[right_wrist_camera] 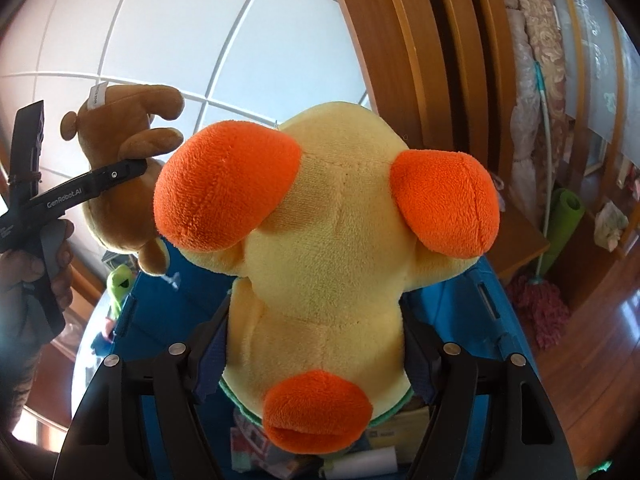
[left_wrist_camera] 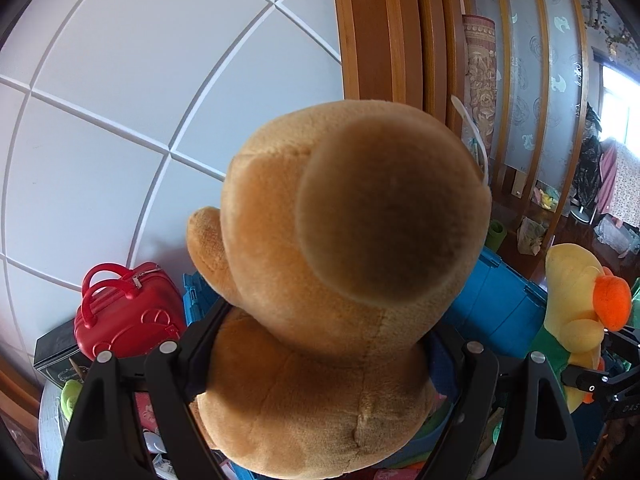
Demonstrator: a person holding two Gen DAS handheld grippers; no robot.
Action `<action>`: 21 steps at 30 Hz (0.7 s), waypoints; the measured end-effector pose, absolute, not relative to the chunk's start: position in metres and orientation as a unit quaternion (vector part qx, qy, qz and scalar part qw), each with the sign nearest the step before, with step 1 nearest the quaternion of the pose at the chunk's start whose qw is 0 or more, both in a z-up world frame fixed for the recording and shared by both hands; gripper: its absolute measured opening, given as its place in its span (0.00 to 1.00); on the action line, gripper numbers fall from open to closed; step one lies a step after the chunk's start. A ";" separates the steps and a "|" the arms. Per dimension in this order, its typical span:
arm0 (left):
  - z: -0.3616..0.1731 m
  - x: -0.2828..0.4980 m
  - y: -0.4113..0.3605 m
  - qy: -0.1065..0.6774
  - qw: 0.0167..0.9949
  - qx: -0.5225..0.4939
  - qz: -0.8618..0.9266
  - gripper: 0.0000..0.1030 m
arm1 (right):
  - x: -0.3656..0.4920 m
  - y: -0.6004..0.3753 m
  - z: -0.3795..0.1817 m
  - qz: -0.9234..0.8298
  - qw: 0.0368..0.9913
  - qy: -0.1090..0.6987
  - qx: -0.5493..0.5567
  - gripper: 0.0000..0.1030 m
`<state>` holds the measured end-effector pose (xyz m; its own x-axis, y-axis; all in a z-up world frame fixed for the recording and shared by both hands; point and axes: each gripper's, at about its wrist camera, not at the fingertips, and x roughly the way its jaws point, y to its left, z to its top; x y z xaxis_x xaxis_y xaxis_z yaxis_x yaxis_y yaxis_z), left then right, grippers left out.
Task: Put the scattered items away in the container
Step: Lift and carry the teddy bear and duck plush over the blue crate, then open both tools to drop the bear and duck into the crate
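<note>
Left wrist view showed the blue container [left_wrist_camera: 496,300] as the largest thing, lying far behind and below both toys, with its blue walls also visible in the right wrist view. Next in size, the brown plush bear [left_wrist_camera: 340,280] was held above it, the left gripper [left_wrist_camera: 320,364] having its fingers pinching the bear's body from both sides. On the right, the yellow duck plush [right_wrist_camera: 332,248] with orange feet was pinched in the same way by the right gripper [right_wrist_camera: 316,364]. A small red case [left_wrist_camera: 128,312] stood at the far left. To do this step well, I judged each toy should be lowered fully inside the walls before the fingers are spread, one after the other.
</note>
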<state>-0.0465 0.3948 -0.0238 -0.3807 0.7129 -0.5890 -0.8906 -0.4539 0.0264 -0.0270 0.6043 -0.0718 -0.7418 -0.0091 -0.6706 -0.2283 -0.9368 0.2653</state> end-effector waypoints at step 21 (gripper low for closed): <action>-0.030 -0.074 0.380 0.122 0.471 -0.306 0.818 1.00 | -0.036 0.592 -0.076 0.923 0.030 0.157 -0.350 1.00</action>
<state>-0.0741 0.3800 -0.0305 -0.3693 0.6967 -0.6150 -0.8456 -0.5265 -0.0887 -0.0364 0.5925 -0.0761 -0.7527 -0.0538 -0.6562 -0.1655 -0.9492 0.2677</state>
